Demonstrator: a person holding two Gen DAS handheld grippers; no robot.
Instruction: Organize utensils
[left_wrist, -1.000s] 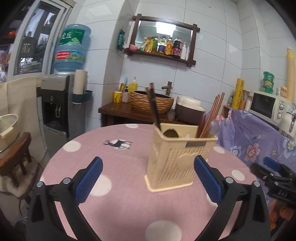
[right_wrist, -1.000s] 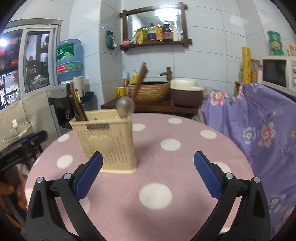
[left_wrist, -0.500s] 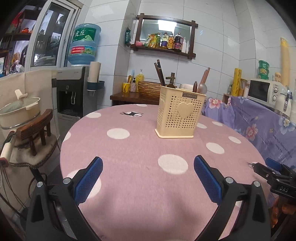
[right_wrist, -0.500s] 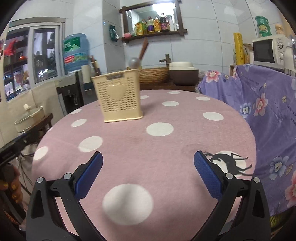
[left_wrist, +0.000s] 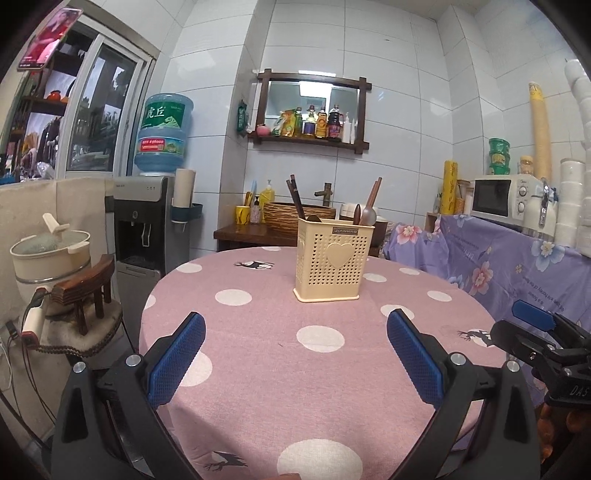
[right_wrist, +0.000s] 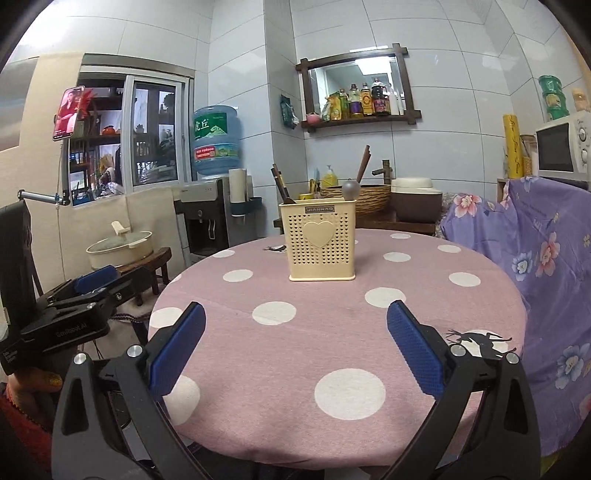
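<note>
A cream perforated utensil holder (left_wrist: 331, 259) with a heart on its front stands upright on the round pink polka-dot table (left_wrist: 258, 369). Dark chopsticks (left_wrist: 295, 197), brown sticks (left_wrist: 372, 199) and a spoon (left_wrist: 368, 216) stick out of it. It also shows in the right wrist view (right_wrist: 320, 244), with a spoon bowl (right_wrist: 351, 189) on top. My left gripper (left_wrist: 295, 356) is open and empty, well back from the holder near the table's front. My right gripper (right_wrist: 295, 349) is open and empty, likewise back; it shows at the right edge of the left wrist view (left_wrist: 535, 332).
A water dispenser (left_wrist: 151, 218) and a stool with a pot (left_wrist: 51, 254) stand to the left of the table. A purple floral cloth (left_wrist: 517, 266) covers a counter with a microwave (left_wrist: 502, 199) on the right. A wooden side table with a basket (left_wrist: 295, 214) is behind.
Both grippers have pulled back and away from the holder, which was close a second ago and now stands far off. Both stay open and empty.
</note>
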